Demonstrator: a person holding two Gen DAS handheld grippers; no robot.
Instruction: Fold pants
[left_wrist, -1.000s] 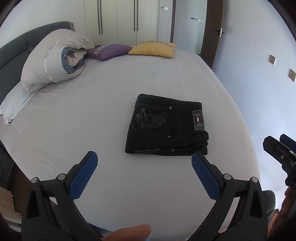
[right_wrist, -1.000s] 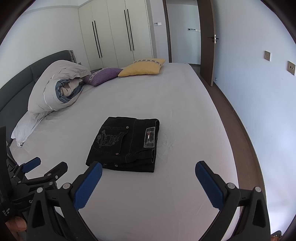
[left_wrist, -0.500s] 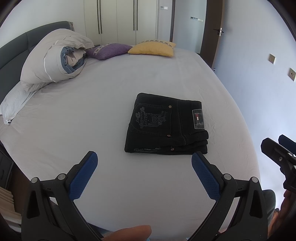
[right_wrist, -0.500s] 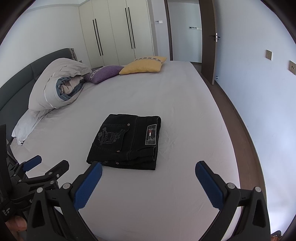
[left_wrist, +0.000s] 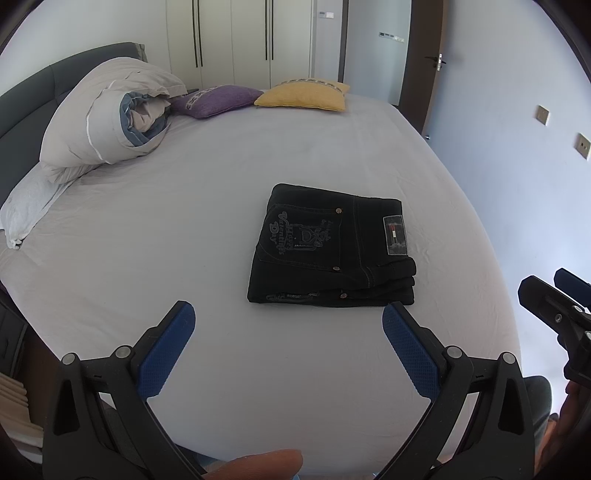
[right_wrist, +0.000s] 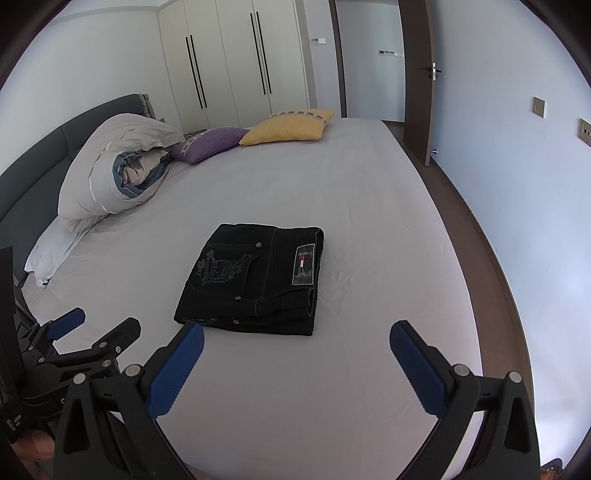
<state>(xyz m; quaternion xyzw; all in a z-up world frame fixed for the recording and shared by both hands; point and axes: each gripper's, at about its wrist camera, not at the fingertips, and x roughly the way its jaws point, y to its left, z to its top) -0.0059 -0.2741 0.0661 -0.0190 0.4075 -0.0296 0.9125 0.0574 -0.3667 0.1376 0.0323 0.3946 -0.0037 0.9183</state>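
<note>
Black jeans (left_wrist: 332, 247) lie folded into a compact rectangle on the pale bed sheet (left_wrist: 184, 240), back pocket and label patch facing up. They also show in the right wrist view (right_wrist: 255, 277). My left gripper (left_wrist: 288, 347) is open and empty, held back from the jeans' near edge. My right gripper (right_wrist: 295, 365) is open and empty, also short of the jeans. The right gripper shows at the right edge of the left wrist view (left_wrist: 557, 310); the left gripper shows at the lower left of the right wrist view (right_wrist: 81, 339).
A rolled duvet (left_wrist: 107, 118) and a white pillow (left_wrist: 26, 206) lie at the bed's left by the dark headboard (left_wrist: 22, 110). A purple cushion (left_wrist: 218, 99) and a yellow cushion (left_wrist: 303, 96) sit at the far end. Wardrobes, a door and a wall stand beyond.
Both grippers have drifted slightly back from the jeans and stay open. The jeans have not moved.
</note>
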